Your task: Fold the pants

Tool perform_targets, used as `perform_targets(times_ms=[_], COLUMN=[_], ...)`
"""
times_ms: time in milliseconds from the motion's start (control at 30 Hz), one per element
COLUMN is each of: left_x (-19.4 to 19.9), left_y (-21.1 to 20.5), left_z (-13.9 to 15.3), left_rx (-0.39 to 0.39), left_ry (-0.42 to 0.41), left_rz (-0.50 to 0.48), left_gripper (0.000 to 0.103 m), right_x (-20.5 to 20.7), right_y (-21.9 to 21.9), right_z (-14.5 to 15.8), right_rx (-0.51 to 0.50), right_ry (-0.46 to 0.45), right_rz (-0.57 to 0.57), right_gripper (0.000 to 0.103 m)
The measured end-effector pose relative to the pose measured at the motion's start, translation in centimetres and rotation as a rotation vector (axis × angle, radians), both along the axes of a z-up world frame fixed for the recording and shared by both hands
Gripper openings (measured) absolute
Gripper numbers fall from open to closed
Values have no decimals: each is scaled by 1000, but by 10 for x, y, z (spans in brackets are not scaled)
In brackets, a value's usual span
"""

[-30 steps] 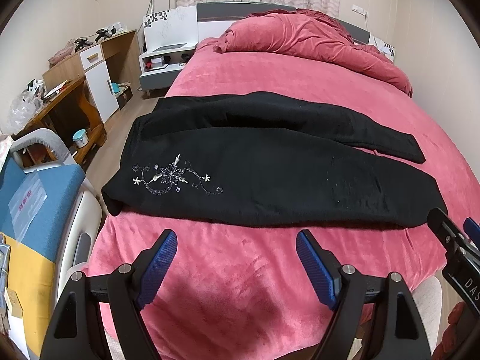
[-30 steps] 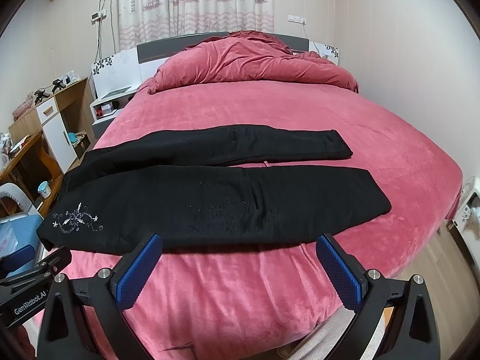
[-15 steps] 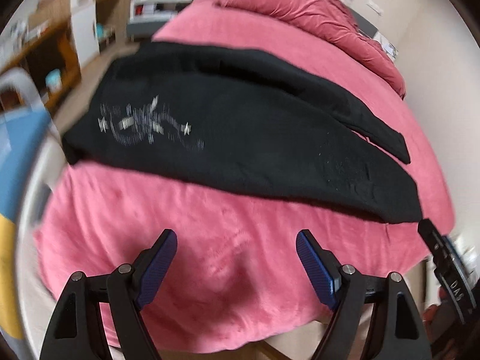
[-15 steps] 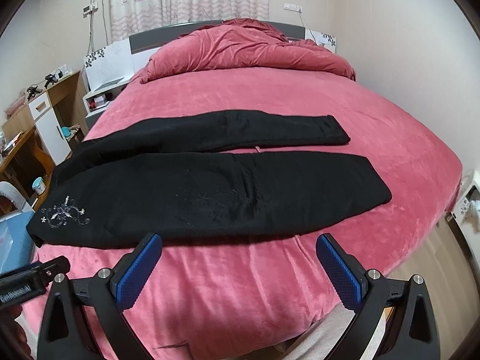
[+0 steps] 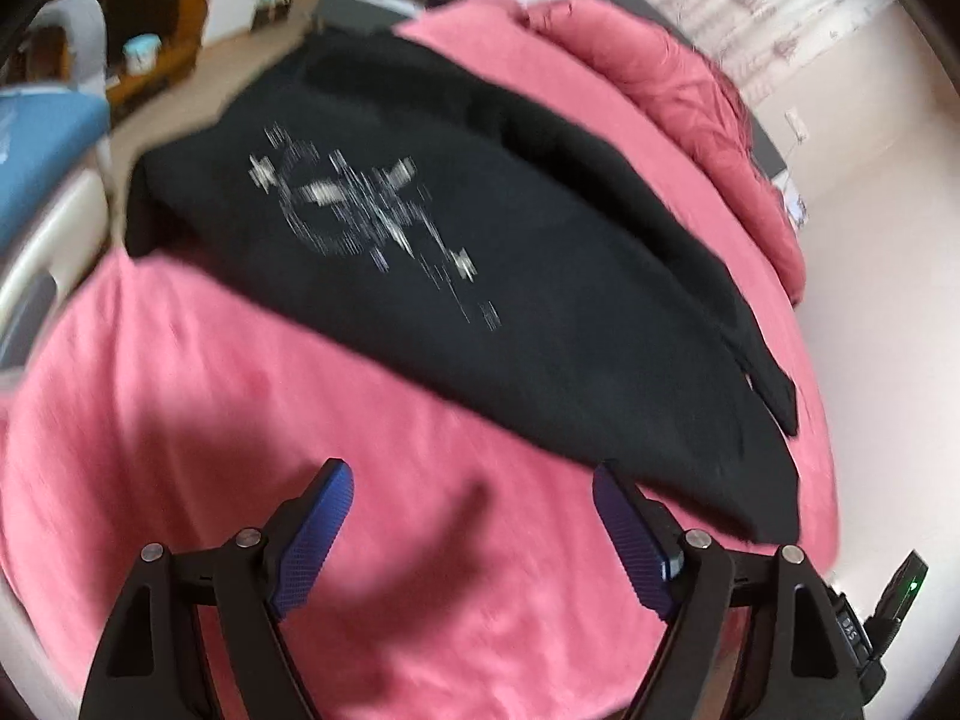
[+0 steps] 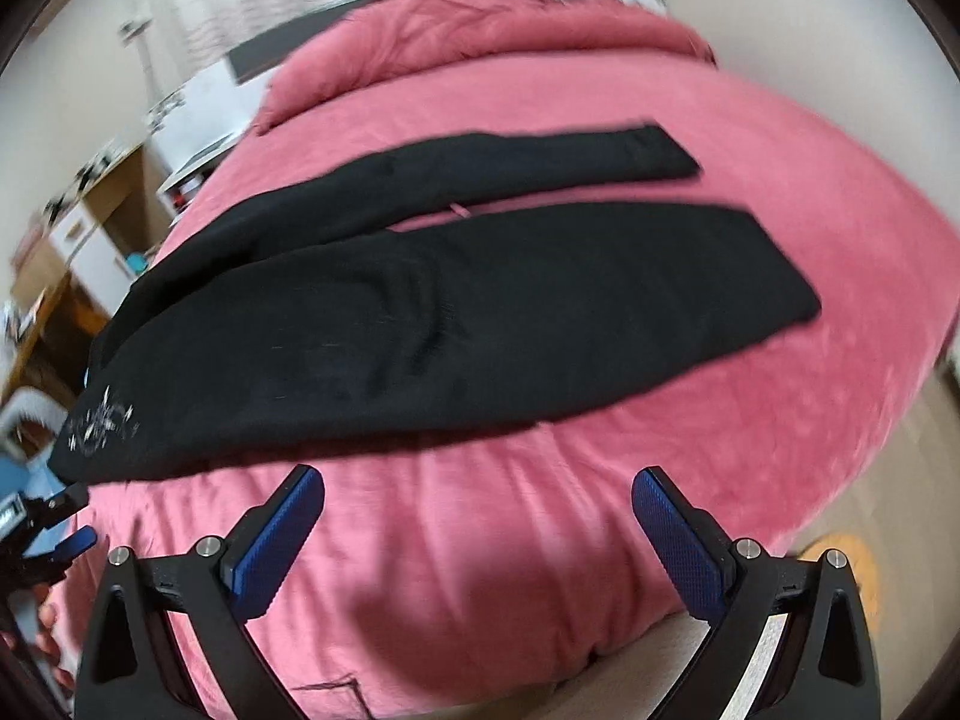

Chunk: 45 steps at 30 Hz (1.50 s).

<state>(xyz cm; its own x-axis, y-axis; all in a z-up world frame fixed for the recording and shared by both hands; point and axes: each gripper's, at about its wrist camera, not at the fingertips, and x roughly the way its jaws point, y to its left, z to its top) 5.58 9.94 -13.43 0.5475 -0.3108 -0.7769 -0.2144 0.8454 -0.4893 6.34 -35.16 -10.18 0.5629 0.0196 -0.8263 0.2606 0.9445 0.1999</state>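
Black pants (image 5: 540, 312) lie flat across a pink bed (image 5: 300, 420), waist to the left, legs to the right. White floral embroidery (image 5: 360, 210) marks the near hip. In the right wrist view the pants (image 6: 480, 312) show both legs slightly apart, the far leg (image 6: 510, 168) shorter in view. My left gripper (image 5: 474, 498) is open and empty above the bedspread, just short of the pants' near edge by the hip. My right gripper (image 6: 477, 504) is open and empty above the bedspread in front of the near leg. Both views are motion-blurred.
A heaped pink duvet (image 6: 480, 18) lies at the head of the bed. A wooden desk (image 6: 54, 276) and white cabinet stand left of the bed. A blue and grey chair (image 5: 42, 120) is close by the bed's left corner. The floor (image 6: 900, 480) shows at right.
Both grippers have moved in closer to the pants and tilted down toward the bed. The left gripper has swung toward the waist end. The pants have not moved.
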Motion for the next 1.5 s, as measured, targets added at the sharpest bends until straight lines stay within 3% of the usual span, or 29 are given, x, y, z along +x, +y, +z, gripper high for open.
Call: perform_targets(times_ms=[100, 200, 300, 367, 500, 600, 700, 767, 867, 900, 933, 967, 1000, 1067, 1167, 1333, 1500], left_x=[0, 5, 17, 25, 31, 37, 45, 46, 52, 54, 57, 61, 64, 63, 61, 49, 42], left_y=[14, 24, 37, 44, 62, 70, 80, 87, 97, 100, 100, 101, 100, 102, 103, 99, 97], left_z=[-4, -6, -17, -20, -34, -37, -42, -47, -57, -60, -61, -64, -65, -68, -60, -21, -1], left_rx=[22, -8, -97, -158, -211, -220, -261, -295, -362, -370, -366, -360, -356, -382, -355, -272, -245], left_ry=[-59, -89, -64, -36, -18, -42, -63, -79, -99, -91, -78, -60, -39, -45, -72, -177, -197], left_rz=[73, 81, 77, 125, 248, 298, 333, 353, 388, 388, 378, 361, 350, 351, 326, 266, 246], left_gripper=[87, 87, 86, 85, 71, 70, 70, 70, 67, 59, 36, 22, 14, 14, 9, 7, 7], right_x=[3, 5, 6, 7, 7, 12, 17, 22, 29, 30, 32, 32, 36, 32, 27, 17, 11], right_y=[-33, -66, -94, -110, -135, -145, -153, -159, -163, -165, -167, -168, -170, -175, -176, -178, -182], right_z=[-13, -24, -37, -48, -60, -60, -66, -67, -70, -71, -73, -73, -75, -76, -72, -44, -17], right_rx=[65, 169, 277, 363, 496, 528, 570, 594, 602, 604, 604, 600, 597, 597, 579, 514, 455], right_ry=[11, 4, -1, -3, -52, -91, -131, -168, -177, -181, -182, -173, -168, -171, -182, -239, -255], right_rz=[-70, -137, -217, -264, -344, -369, -393, -406, -421, -428, -437, -446, -452, -461, -465, -434, -402], right_gripper=[103, 103, 103, 99, 96, 93, 87, 73, 56, 51, 40, 30, 24, 14, 9, 8, 8])
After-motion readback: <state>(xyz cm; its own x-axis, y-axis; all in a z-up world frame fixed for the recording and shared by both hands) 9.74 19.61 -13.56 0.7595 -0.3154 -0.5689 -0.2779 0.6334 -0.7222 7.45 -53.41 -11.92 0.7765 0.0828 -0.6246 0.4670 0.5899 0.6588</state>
